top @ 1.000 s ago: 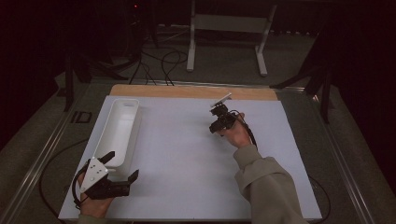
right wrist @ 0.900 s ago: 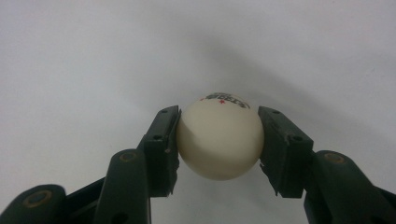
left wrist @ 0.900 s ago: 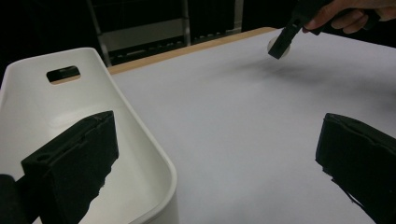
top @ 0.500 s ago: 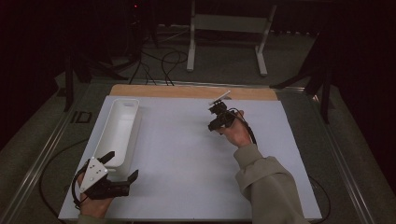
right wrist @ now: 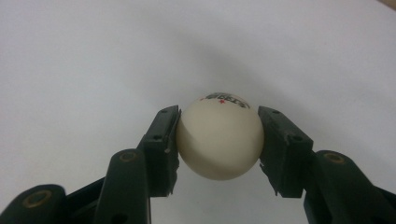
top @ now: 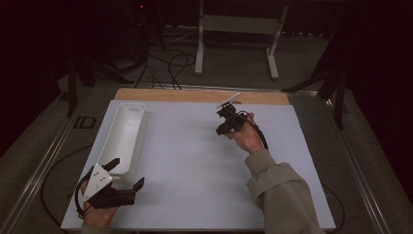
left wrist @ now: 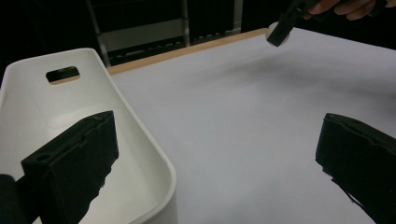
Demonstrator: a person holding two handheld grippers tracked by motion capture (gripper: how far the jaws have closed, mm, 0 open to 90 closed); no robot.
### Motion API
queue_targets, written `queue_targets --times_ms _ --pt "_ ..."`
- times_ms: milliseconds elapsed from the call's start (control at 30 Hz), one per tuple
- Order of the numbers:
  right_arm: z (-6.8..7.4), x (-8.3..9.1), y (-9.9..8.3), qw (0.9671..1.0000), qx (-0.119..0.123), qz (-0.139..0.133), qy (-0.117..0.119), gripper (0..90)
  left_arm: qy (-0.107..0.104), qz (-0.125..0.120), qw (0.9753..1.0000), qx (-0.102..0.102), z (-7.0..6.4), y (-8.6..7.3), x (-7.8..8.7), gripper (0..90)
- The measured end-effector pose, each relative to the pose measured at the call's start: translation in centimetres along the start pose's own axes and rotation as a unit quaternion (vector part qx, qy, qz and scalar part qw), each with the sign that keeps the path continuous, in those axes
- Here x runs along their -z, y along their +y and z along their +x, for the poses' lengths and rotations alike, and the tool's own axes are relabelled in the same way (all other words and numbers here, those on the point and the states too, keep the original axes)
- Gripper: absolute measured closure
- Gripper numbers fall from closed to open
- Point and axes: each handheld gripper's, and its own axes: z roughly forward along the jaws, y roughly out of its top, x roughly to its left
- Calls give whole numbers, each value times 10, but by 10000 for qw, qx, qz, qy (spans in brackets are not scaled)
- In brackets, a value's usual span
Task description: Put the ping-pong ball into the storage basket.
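Ball (right wrist: 219,136): cream, small printed mark on top, clamped between the two jaws of the right gripper (right wrist: 219,140), one jaw flat against each side. Held off the white table (right wrist: 93,56), with a soft shadow on the sheet beyond the jaws. Seen from above, right gripper (top: 229,123) up over the far middle of the table (top: 195,161), hand (top: 248,139) behind it, sleeve (top: 282,195) trailing back toward the near edge. From the left gripper view, ball (left wrist: 271,31) just a pale sliver at the tip of the right gripper (left wrist: 282,28), far ahead and to the right of the left jaws.

Left gripper (top: 119,183) low at the near left corner, jaws spread wide, nothing between them. Well apart from the right gripper. Bin (top: 124,136), white and long, just ahead of the left gripper; in the left gripper view one jaw in front of the bin's inside (left wrist: 46,107), the other over bare table (left wrist: 233,140) to the right. Slot handle in the bin's far end wall. Whether that jaw touches the bin: cannot tell. Wooden strip (top: 195,96) along the table's far edge, beyond both grippers.
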Motion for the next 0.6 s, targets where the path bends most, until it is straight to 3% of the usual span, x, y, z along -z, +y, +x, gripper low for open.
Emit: queue_targets --times_ms 600 --pt "14 14 10 9994 292 -167 6 507 -23 -2 10000 42 1 0 0 0"
